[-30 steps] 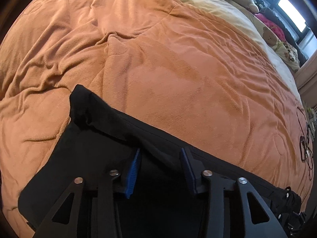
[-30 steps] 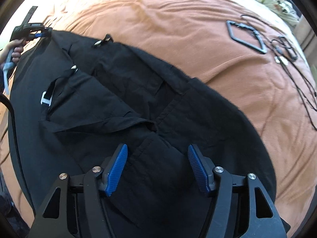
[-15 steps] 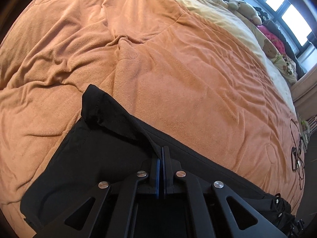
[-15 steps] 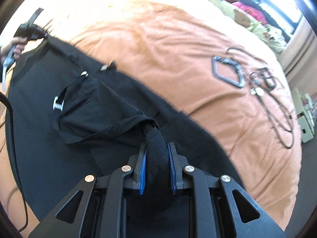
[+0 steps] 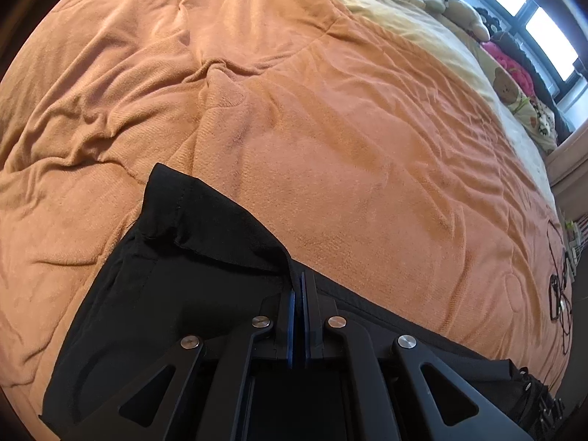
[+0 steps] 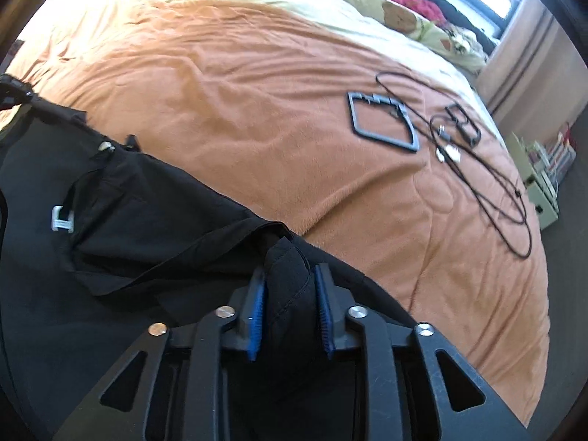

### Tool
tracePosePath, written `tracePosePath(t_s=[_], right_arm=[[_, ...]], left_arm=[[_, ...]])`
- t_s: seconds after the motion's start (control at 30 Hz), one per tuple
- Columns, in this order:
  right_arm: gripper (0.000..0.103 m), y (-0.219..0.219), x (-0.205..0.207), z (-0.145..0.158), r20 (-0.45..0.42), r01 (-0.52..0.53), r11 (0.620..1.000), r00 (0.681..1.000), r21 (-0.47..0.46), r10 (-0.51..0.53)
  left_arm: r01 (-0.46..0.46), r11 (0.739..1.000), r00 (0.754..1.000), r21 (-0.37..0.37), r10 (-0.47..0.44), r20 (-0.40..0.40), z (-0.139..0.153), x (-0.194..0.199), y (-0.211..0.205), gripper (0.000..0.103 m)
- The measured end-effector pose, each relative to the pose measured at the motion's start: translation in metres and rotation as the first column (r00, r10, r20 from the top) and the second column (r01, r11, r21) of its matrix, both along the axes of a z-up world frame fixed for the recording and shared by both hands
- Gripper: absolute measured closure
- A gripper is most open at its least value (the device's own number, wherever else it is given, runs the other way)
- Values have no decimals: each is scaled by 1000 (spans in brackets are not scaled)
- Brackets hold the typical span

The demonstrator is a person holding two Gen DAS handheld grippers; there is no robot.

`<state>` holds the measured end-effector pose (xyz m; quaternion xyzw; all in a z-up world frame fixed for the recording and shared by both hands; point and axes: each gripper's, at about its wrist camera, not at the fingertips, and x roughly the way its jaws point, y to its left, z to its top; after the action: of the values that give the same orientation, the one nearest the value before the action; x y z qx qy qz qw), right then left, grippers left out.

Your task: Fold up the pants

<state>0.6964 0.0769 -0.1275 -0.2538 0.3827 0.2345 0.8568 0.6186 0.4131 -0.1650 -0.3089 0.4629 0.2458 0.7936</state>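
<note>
One pair of black pants [image 6: 121,242] lies spread over the near side of an orange blanket [image 5: 330,139] on a bed, and both grippers have hold of it. The left gripper [image 5: 297,294] is pressed together on a thin fold at the far edge of the cloth, its blue pads nearly meeting, with a turned-over corner of the fabric lying to the left of it. The right gripper [image 6: 288,286] pinches a thick bunched ridge of the pants between its blue pads [image 6: 257,308]; its jaws have just been opening a little, yet the cloth still fills the gap and touches both pads. A pale plastic buckle [image 6: 62,218] sits on the pants to the left. Farther out on the blanket rest a grey frame [image 6: 382,121] and a tangle of black cable [image 6: 488,183], well apart from the pants. Beyond the blanket, stuffed toys [image 5: 459,7] and bright clothes lie under a window [image 5: 540,29]. No container shows.
</note>
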Motion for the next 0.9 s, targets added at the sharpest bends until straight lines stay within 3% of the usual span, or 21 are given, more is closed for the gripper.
tracePosePath(t_s=[0.07, 0.1, 0.13, 0.17, 0.2, 0.43, 0.9], right_arm=[[63, -5, 4, 1, -18, 27, 998, 1000, 59, -26], [59, -11, 6, 6, -33, 38, 994, 999, 107, -35], [55, -19, 7, 10, -45, 57, 987, 998, 152, -51], [42, -27, 5, 13, -50, 76, 980, 996, 186, -68], [33, -39, 1, 18, -41, 92, 970, 996, 225, -85], [31, -83, -26, 38, -65, 135, 918, 991, 373, -119], [31, -198, -138, 64, -110, 275, 834, 961, 479, -254]], left_arm=[[5, 1000, 1000, -9, -5, -4, 1, -2, 1, 87], [9, 1000, 1000, -11, -9, -3, 3, -4, 2, 69], [10, 1000, 1000, -9, -10, -6, 5, -6, 3, 57], [8, 1000, 1000, -2, -8, -1, 8, -9, 4, 39], [7, 1000, 1000, 16, -7, 21, 14, -15, 5, 34], [25, 998, 998, 50, -27, 50, 42, -41, 12, 33], [113, 985, 986, 134, -127, 105, 88, -132, 1, 33]])
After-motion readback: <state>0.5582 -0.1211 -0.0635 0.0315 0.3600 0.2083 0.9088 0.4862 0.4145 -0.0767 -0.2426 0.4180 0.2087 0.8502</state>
